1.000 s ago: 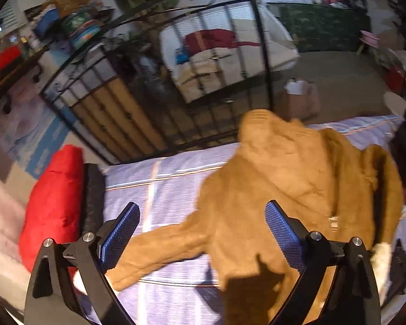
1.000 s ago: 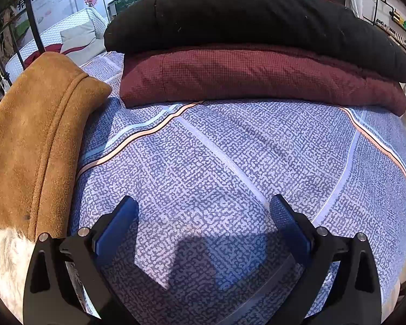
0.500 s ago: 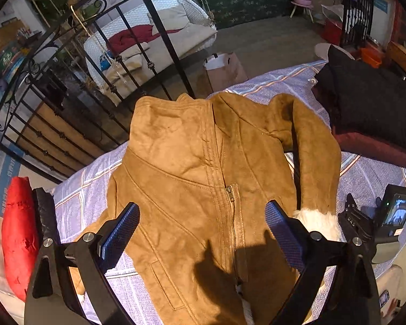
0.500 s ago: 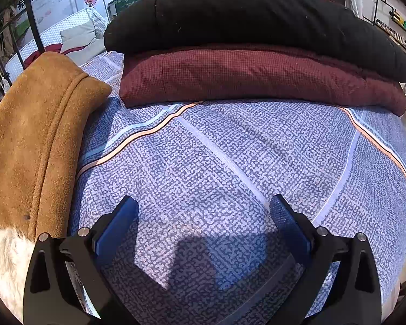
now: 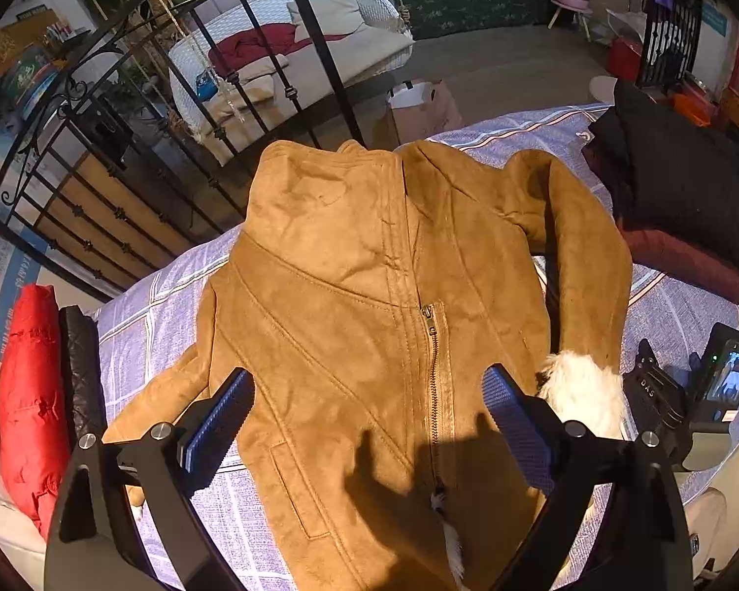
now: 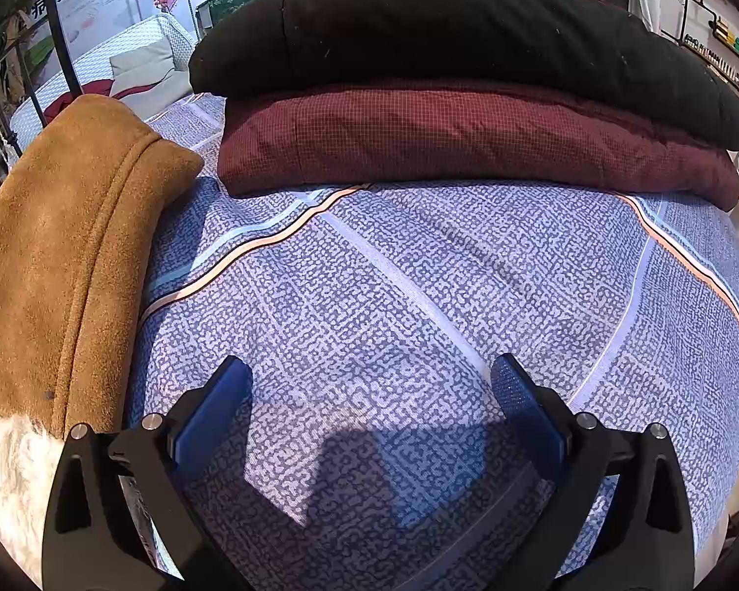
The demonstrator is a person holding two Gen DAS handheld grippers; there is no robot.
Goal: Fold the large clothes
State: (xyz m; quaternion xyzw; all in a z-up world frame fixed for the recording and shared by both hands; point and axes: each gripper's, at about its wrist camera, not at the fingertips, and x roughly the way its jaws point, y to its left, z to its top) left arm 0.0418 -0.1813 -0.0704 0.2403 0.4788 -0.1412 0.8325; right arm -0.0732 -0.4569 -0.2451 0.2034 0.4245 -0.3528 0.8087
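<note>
A tan suede jacket [image 5: 359, 295] lies flat, front up and zipped, on the purple patterned bed sheet [image 5: 172, 305], collar toward the bed rail. Its right sleeve is folded down along the body and ends in a white fur cuff [image 5: 584, 389]. My left gripper [image 5: 367, 418] hovers open above the jacket's lower front, holding nothing. In the right wrist view that sleeve [image 6: 69, 256] and fur cuff [image 6: 10, 463] lie at the left edge. My right gripper [image 6: 372, 404] rests open low over bare sheet [image 6: 419, 295], beside the sleeve.
Folded black [image 6: 458, 34] and maroon [image 6: 468, 138] garments are stacked on the bed ahead of the right gripper. A red [image 5: 29, 394] and a black folded item [image 5: 79, 374] lie at the bed's left edge. A black iron bed rail [image 5: 182, 157] stands behind the collar.
The left wrist view swung right and rose over the jacket, which now fills the frame centred. The right gripper has stayed still. Both grippers stayed open.
</note>
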